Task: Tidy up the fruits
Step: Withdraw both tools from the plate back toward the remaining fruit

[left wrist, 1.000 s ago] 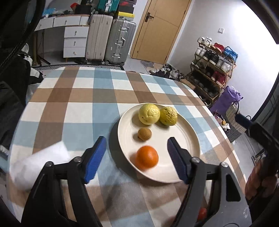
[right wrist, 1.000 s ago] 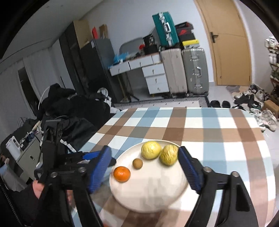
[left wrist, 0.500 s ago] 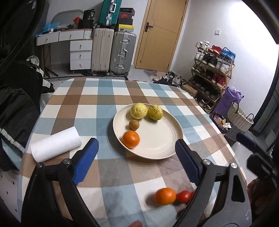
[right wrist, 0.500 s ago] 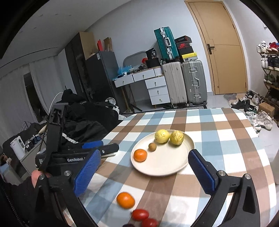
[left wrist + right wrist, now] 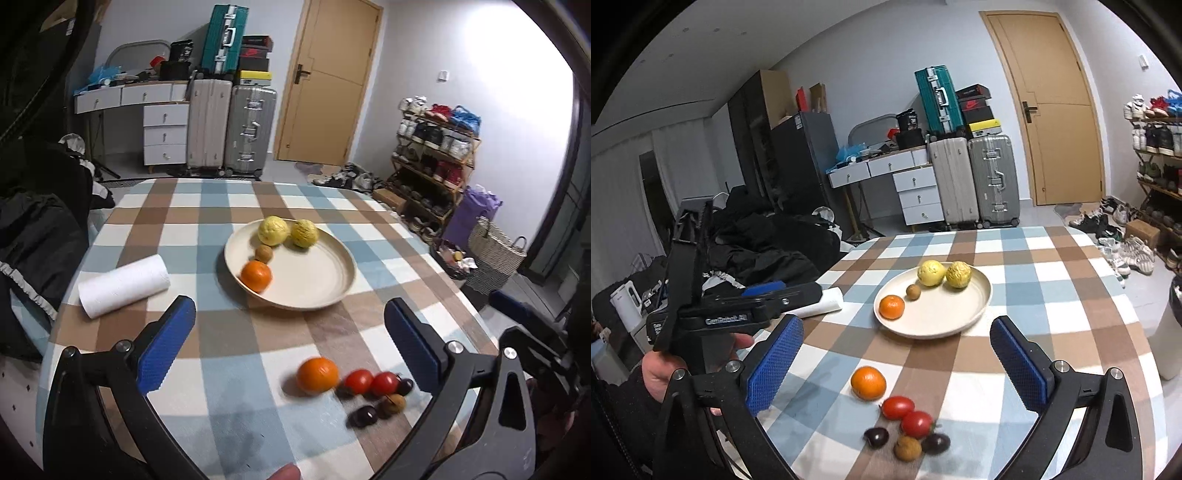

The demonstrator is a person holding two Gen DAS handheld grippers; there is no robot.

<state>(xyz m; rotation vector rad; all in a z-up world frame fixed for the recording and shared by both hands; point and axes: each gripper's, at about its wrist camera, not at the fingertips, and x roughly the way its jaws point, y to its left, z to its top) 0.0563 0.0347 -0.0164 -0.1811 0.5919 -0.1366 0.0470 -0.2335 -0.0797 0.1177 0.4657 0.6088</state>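
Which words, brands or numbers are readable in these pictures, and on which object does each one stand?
"GenRobot.AI": white print, slightly blurred, on the side of the black left tongs, seen from the right wrist.
Smaller white print on its black rear block: too blurred to read.
Red logo on the black shoebox: no legible words.

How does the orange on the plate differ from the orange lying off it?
The plated orange sits inside the cream plate near its rim, beside a small brown fruit; the loose orange rests on the checked cloth, next to red tomatoes. The loose orange lies nearer both tools. Both are round, orange and ungripped.
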